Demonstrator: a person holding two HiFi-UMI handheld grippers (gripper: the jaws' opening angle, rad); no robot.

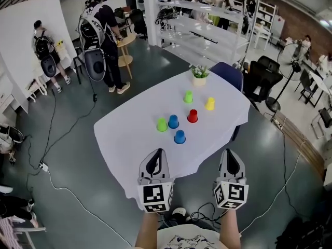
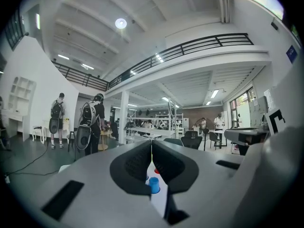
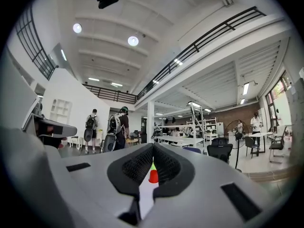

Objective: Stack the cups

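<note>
Cups apart on table — left tongs, right tongs closed, empty

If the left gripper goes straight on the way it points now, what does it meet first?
Probably the nearest blue cup, dead ahead of the shut left gripper on the white table. It sits low in the left gripper view, so the gripper may pass above it; height is unclear.
</note>
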